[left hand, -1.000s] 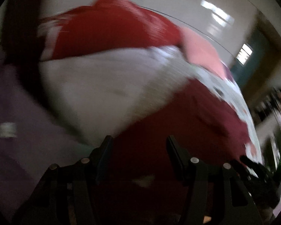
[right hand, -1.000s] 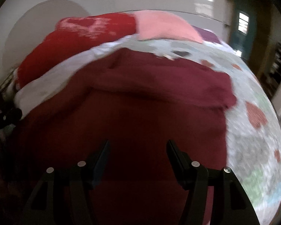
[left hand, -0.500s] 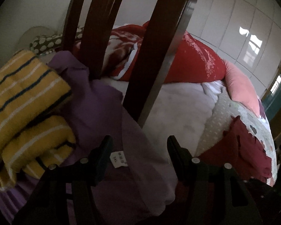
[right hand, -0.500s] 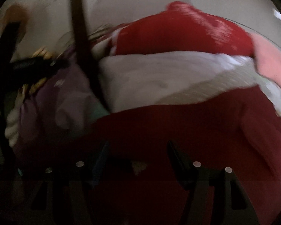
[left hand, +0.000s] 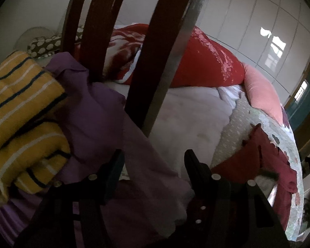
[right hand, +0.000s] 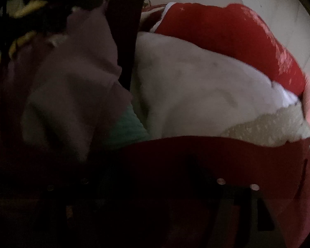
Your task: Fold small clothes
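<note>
Left wrist view: my left claw (left hand: 153, 163) stands about half open over a lilac garment (left hand: 105, 124) heaped at the bed's near edge, with nothing pinched. Yellow striped clothes (left hand: 20, 107) lie beside it, dark wooden chair slats (left hand: 155, 51) rising behind. The maroon garment (left hand: 264, 157) lies on the patterned bedspread (left hand: 283, 144). My right claw (right hand: 155, 186) is dark and blurred; it has closed down to nearly shut over maroon cloth, and I cannot tell whether it grips it.

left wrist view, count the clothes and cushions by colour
yellow striped cloth: 1
purple garment: 1
maroon garment: 1
red pillow: 1
pink cushion: 1
polka-dot pillow: 1
total: 6
</note>
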A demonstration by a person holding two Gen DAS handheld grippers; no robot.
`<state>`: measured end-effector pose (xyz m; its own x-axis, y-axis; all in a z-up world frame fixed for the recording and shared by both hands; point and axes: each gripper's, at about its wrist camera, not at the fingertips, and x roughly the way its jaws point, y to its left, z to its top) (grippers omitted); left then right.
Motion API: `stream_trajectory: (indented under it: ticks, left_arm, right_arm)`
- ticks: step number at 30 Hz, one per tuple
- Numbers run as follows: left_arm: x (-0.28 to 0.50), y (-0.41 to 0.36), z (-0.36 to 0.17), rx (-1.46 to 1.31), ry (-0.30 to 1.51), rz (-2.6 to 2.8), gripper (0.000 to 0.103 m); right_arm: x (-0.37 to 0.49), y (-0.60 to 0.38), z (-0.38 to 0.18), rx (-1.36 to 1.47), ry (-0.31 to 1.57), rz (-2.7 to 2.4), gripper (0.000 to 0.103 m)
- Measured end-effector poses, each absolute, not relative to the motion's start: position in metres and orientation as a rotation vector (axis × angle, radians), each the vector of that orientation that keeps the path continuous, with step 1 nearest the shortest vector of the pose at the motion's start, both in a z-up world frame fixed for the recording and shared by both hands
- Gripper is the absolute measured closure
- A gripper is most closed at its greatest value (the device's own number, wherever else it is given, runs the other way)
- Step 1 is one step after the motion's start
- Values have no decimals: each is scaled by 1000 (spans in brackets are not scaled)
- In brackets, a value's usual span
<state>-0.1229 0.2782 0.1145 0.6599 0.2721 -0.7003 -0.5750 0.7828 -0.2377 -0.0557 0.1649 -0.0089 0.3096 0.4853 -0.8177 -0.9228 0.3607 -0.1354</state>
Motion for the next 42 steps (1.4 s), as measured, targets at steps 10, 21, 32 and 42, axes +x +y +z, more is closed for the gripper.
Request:
stream_trajectory:
  ticks: [10, 21, 32, 42]
  left_arm:
    - [-110, 243, 127, -433, 694, 425, 44]
    - [-54, 165, 120, -330, 795, 246, 43]
    - [49, 78, 118, -209, 837, -7, 43]
    - [176, 89, 44, -419, 1003, -31, 60]
  right_arm:
    - [8, 47, 101, -327, 653, 853, 95]
    - [130, -242, 102, 69, 733, 215, 94]
    - [113, -322, 84, 179, 718, 70, 53]
    - [140, -245, 79, 229, 785, 409, 53]
